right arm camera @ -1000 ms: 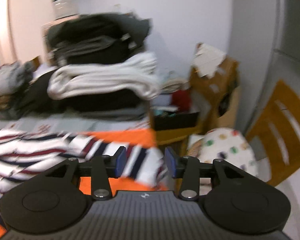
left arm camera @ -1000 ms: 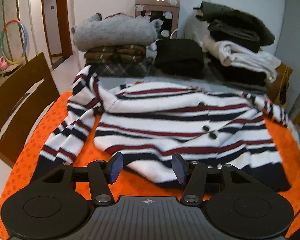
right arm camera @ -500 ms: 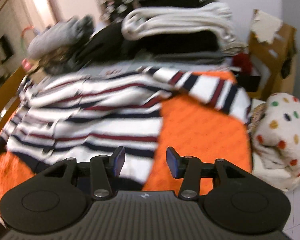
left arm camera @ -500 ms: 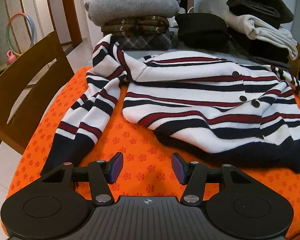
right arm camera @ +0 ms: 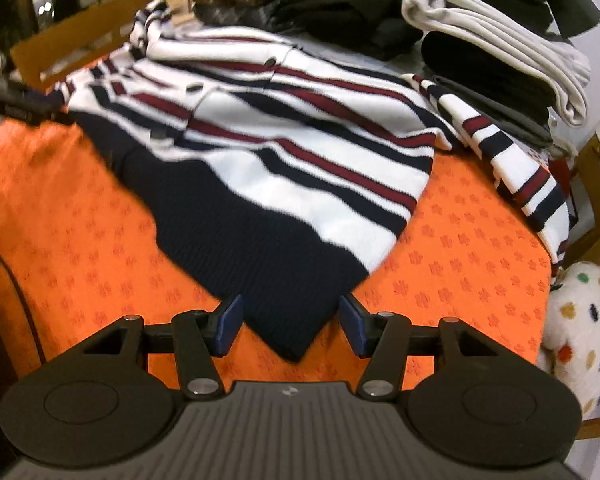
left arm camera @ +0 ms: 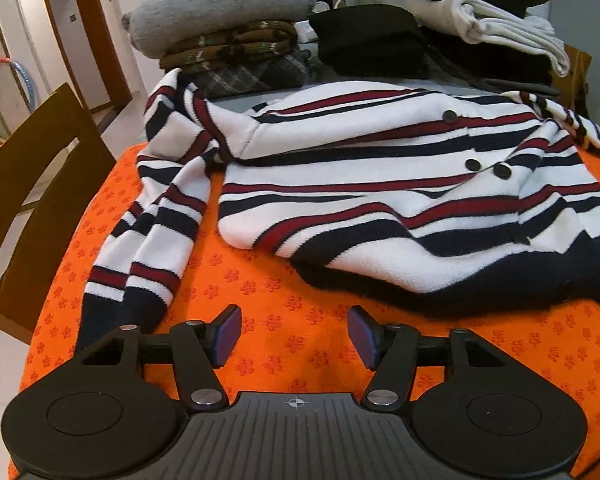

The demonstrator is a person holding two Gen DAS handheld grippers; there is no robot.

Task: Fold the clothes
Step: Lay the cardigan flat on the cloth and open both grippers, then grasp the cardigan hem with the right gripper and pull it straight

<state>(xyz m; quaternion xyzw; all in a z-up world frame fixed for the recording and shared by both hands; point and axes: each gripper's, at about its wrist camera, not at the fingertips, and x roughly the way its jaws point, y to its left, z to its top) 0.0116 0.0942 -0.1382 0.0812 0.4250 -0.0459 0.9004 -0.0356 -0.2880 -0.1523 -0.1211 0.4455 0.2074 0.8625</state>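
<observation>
Your striped cardigan (left arm camera: 380, 184) lies spread, unfolded, on the orange-covered worktop (left arm camera: 284, 320). Your left hand-held gripper (left arm camera: 294, 336) hovers just short of the cardigan's navy hem, jaws wide apart, holding nothing. Your right hand-held gripper (right arm camera: 291, 324) is equally wide, its jaws flanking the cardigan's hem corner (right arm camera: 288, 332) without clamping it.
</observation>
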